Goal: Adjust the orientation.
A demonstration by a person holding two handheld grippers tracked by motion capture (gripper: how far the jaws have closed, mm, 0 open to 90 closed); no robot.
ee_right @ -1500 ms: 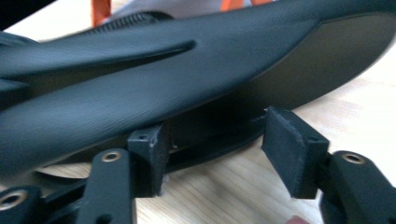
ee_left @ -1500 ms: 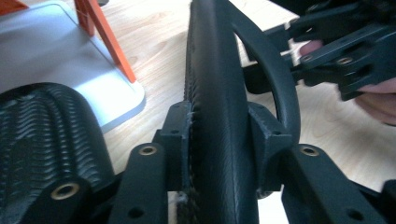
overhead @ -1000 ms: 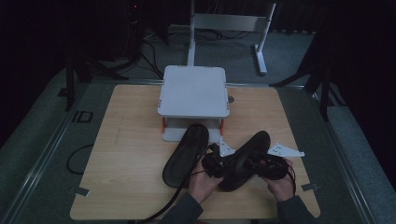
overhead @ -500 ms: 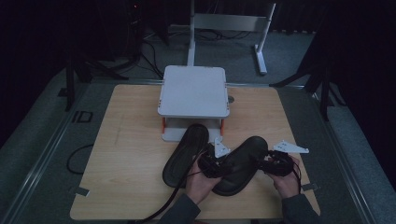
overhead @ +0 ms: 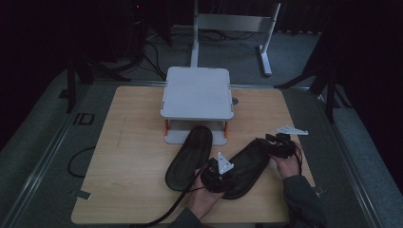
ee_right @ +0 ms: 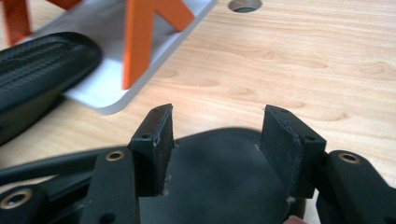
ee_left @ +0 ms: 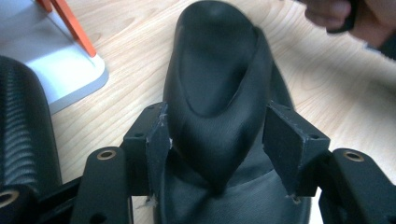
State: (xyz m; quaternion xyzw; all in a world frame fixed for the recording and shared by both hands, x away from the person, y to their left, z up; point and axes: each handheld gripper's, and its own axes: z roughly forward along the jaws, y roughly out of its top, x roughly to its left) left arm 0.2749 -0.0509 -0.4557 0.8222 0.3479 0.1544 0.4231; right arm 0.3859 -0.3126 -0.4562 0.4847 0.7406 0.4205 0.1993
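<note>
The left gripper (overhead: 215, 176) sits nearest the person, at one end of a black sandal (overhead: 247, 167) that lies flat on the wooden table (overhead: 133, 156). In the left gripper view its jaws stand either side of the sandal's raised strap (ee_left: 217, 93); they have just been opening. The left pad seems to graze the strap, the right pad stands clear with table showing in the gap, so nothing is clamped. The sandal's near end is cut off at the bottom edge of that view.

Farther along the same sandal, at its other end, the right gripper (overhead: 279, 144) rests in the person's right hand (overhead: 287, 164). Its jaws have also been opening and stand apart above the sandal's rounded end (ee_right: 224, 172), pressing on nothing.

To the left gripper's left lies a second black sandal (overhead: 189, 156), its ridged sole (ee_left: 23, 130) partly cut off. Its far end is tucked under a white stand (overhead: 197, 92) with orange legs (ee_right: 140, 37), beyond both grippers. The room past the table is too dark to make out.
</note>
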